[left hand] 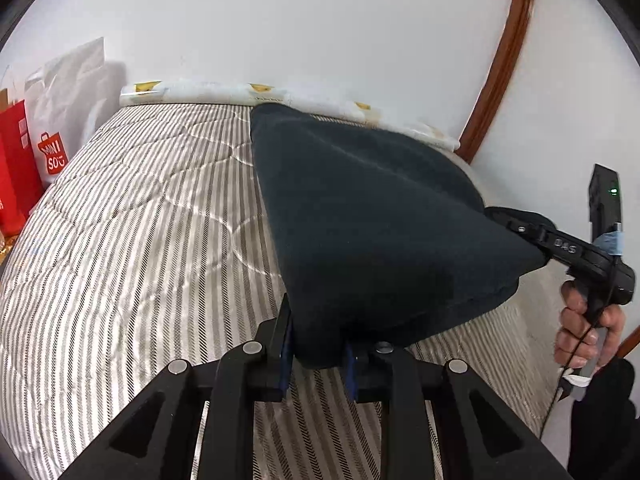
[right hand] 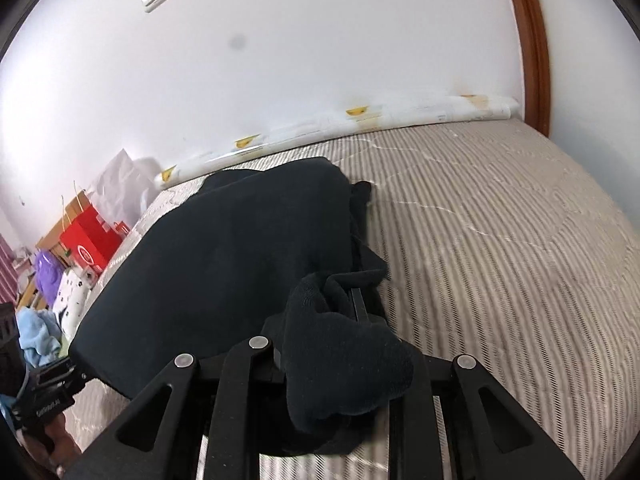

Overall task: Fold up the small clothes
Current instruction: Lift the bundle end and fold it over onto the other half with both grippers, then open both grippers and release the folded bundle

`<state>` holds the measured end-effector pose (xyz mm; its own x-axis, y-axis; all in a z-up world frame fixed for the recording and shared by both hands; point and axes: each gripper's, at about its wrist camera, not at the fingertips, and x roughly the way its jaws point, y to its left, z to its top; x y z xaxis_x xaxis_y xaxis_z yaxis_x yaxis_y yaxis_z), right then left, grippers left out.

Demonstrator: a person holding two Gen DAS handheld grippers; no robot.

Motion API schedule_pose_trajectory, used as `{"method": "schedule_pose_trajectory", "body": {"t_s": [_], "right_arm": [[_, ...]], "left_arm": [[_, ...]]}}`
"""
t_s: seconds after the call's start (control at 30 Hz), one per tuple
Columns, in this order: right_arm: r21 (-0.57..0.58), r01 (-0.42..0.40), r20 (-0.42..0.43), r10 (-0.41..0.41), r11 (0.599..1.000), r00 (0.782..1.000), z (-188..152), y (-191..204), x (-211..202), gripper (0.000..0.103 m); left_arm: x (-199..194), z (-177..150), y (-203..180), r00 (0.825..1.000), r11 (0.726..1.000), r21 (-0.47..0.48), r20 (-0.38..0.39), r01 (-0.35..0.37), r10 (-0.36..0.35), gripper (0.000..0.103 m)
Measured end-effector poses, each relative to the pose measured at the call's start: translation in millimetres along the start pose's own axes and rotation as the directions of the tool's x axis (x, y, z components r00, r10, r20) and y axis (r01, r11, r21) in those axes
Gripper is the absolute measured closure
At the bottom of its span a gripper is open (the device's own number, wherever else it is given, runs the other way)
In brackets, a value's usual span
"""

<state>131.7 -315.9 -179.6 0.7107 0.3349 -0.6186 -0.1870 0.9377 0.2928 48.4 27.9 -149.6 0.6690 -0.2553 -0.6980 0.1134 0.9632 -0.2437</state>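
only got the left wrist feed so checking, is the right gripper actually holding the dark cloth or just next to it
Observer: Holding it. In the right wrist view the dark cloth is bunched between the right gripper fingers.
Operator: any loose bits on that side
Observer: Yes, a crumpled flap droops over the right gripper's linkage.
Operator: far edge lifted too
Observer: No, the far part lies on the striped mattress, short of the rolled white sheet along the wall.

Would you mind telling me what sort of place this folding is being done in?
Most likely a bedroom: a striped quilted mattress against a white wall, with shopping bags beside it.
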Motion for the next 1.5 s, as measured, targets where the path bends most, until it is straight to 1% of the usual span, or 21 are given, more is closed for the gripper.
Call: {"method": "schedule_pose_trajectory", "body": {"t_s": [0.13, 0.23, 0.27, 0.3, 0.33, 0.47, 0.6, 0.77, 0.9, 0.93, 0.97, 1.0, 1.07, 1.13, 1.2, 1.27, 1.33, 1.37, 1.43, 1.5], "right_arm": [[-0.045, 0.027, -0.052, -0.03, 0.999, 0.998, -19, -8, -2, 0.078], [-0.047, 0.04, -0.038, -0.042, 0.998, 0.998, -20, -11, -11, 0.072], [-0.04, 0.044, -0.038, -0.046, 0.998, 0.998, -20, -13, -15, 0.071], [-0.033, 0.047, -0.033, -0.048, 0.998, 0.998, -18, -14, -20, 0.071], [-0.03, 0.049, -0.026, -0.05, 0.998, 0.998, -16, -15, -24, 0.071], [-0.052, 0.087, 0.008, -0.087, 0.995, 0.996, -9, -9, -35, 0.071], [-0.059, 0.092, 0.034, -0.09, 0.994, 0.995, -3, -1, -42, 0.071], [-0.086, 0.088, 0.052, -0.083, 0.992, 0.995, 0, 13, -47, 0.071], [-0.131, 0.117, 0.044, -0.112, 0.984, 0.993, -2, 23, -40, 0.071], [-0.142, 0.131, 0.038, -0.127, 0.981, 0.991, -4, 23, -37, 0.073], [-0.158, 0.152, 0.022, -0.15, 0.976, 0.988, -8, 22, -31, 0.078], [-0.161, 0.16, 0.01, -0.16, 0.974, 0.987, -11, 21, -27, 0.082], [-0.155, 0.169, -0.033, -0.176, 0.973, 0.984, -19, 13, -18, 0.086], [-0.151, 0.158, -0.067, -0.169, 0.976, 0.983, -28, 6, -12, 0.087], [-0.171, 0.164, -0.072, -0.179, 0.971, 0.981, -31, 6, -12, 0.087], [-0.185, 0.152, -0.082, -0.169, 0.971, 0.982, -27, 6, -13, 0.087], [-0.186, 0.12, -0.09, -0.139, 0.975, 0.986, -19, 4, -18, 0.086], [-0.185, 0.112, -0.08, -0.129, 0.976, 0.988, -13, 2, -21, 0.086], [-0.188, 0.122, -0.052, -0.134, 0.975, 0.99, 2, 0, -25, 0.083], [-0.184, 0.126, -0.037, -0.135, 0.975, 0.99, 20, -3, -25, 0.082]], "left_arm": [[-3, -5, -6, 1.0, 0.999, 0.036, -0.011, -0.025, 0.025, 0.078], [-10, -11, -3, 1.0, 0.999, 0.032, -0.026, -0.012, 0.013, 0.075], [-14, -13, -2, 1.0, 0.999, 0.034, -0.028, -0.012, 0.013, 0.073], [-16, -15, -2, 0.999, 0.999, 0.035, -0.028, -0.018, 0.019, 0.068], [-21, -16, -2, 0.999, 0.999, 0.036, -0.019, -0.03, 0.03, 0.065], [-41, -20, 1, 0.999, 0.999, 0.023, 0.012, -0.036, 0.036, 0.06], [-62, -18, 1, 0.998, 0.999, 0.01, 0.056, -0.044, 0.043, 0.054], [-73, -3, -7, 0.994, 0.999, 0.021, 0.1, -0.039, 0.037, 0.051], [-62, 17, -16, 0.992, 0.999, 0.017, 0.119, -0.043, 0.041, 0.051], [-55, 22, -18, 0.992, 0.999, 0.009, 0.115, -0.047, 0.046, 0.051], [-49, 26, -19, 0.993, 0.999, 0.003, 0.109, -0.05, 0.049, 0.051], [-41, 29, -19, 0.994, 0.999, 0.0, 0.1, -0.047, 0.047, 0.051], [-28, 29, -21, 0.995, 0.998, 0.001, 0.078, -0.058, 0.057, 0.051], [-11, 23, -21, 0.996, 0.997, 0.008, 0.035, -0.081, 0.081, 0.051], [3, 12, -17, 0.997, 0.997, 0.003, -0.003, -0.075, 0.075, 0.05], [11, 3, -11, 0.997, 0.998, -0.006, -0.025, -0.068, 0.068, 0.048], [11, -1, -4, 0.999, 0.999, -0.023, -0.023, -0.035, 0.034, 0.048], [10, 0, -2, 1.0, 0.999, -0.029, -0.022, -0.019, 0.019, 0.048], [9, 4, 3, 1.0, 0.999, -0.032, -0.02, 0.007, -0.007, 0.047], [10, 15, 6, 1.0, 0.999, -0.031, -0.009, 0.012, -0.013, 0.047]]}}
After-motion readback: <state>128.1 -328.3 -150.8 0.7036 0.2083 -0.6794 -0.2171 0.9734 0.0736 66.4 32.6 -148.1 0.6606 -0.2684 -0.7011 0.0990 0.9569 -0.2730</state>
